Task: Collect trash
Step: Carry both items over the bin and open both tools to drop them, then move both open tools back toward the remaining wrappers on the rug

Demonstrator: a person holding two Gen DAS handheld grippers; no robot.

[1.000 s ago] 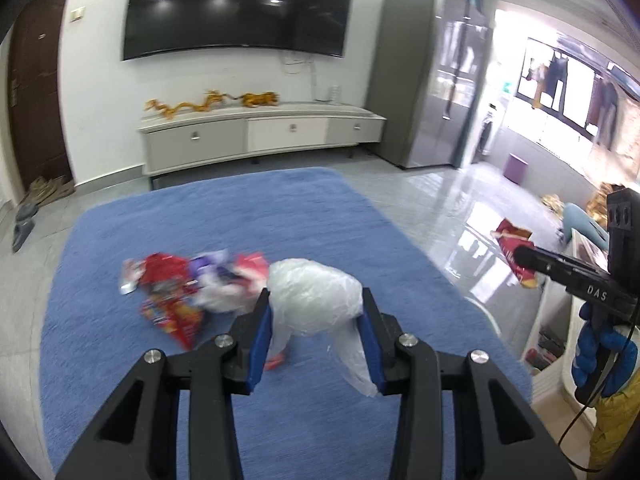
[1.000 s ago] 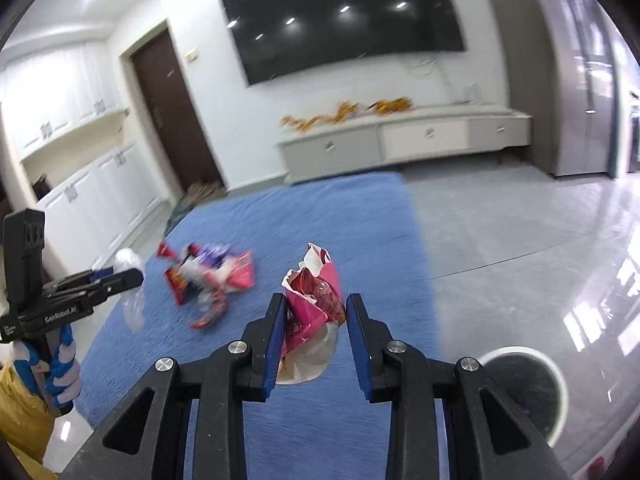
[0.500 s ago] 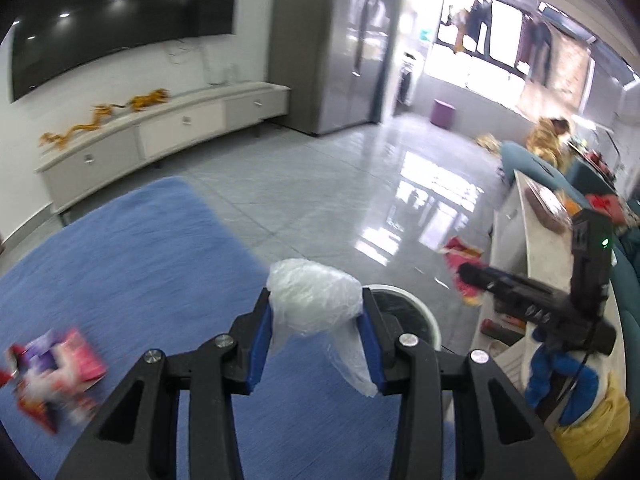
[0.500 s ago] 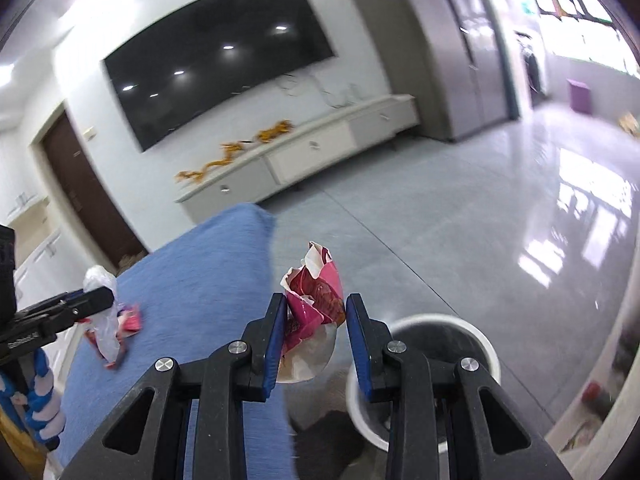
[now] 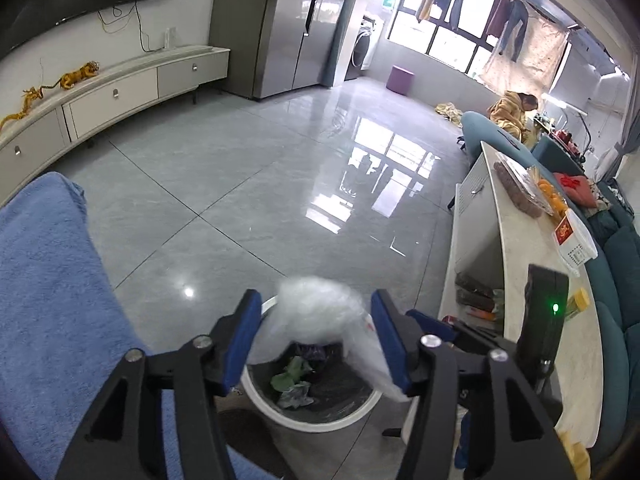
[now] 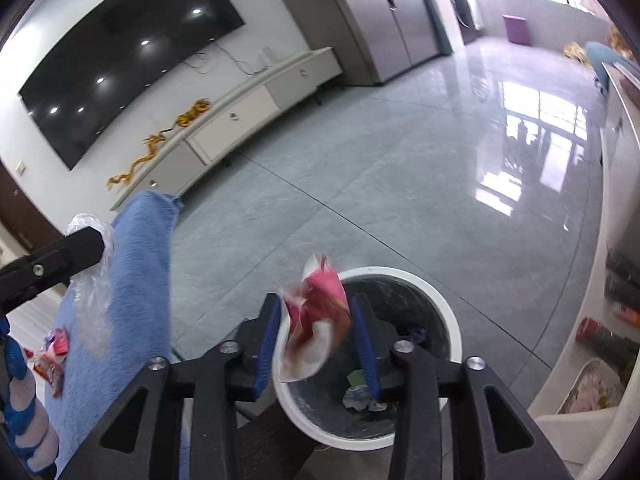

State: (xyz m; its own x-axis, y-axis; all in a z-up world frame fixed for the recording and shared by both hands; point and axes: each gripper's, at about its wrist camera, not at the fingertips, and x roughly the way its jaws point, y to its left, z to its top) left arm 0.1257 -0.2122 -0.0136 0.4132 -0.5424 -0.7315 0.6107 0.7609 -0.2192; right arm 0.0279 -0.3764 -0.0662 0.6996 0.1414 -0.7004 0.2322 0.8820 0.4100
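My left gripper (image 5: 314, 312) is shut on a crumpled clear plastic bag (image 5: 316, 314) and holds it over the white-rimmed trash bin (image 5: 320, 420), which has scraps inside. My right gripper (image 6: 316, 314) is shut on a red and white snack wrapper (image 6: 316, 320), held above the near rim of the same bin (image 6: 450, 320). The left gripper with its bag also shows at the left of the right wrist view (image 6: 86, 246). More wrappers (image 6: 52, 352) lie on the blue rug (image 6: 136, 272).
A low white table (image 5: 520, 248) with food and boxes stands right of the bin, a teal sofa (image 5: 616, 320) behind it. A white TV cabinet (image 5: 112, 88) and grey fridge (image 5: 272, 24) line the far wall. Glossy grey tile floor (image 5: 260, 184) spreads ahead.
Both grippers swung right, away from the wrapper pile on the rug, and came over the trash bin. Each still holds its piece of trash.
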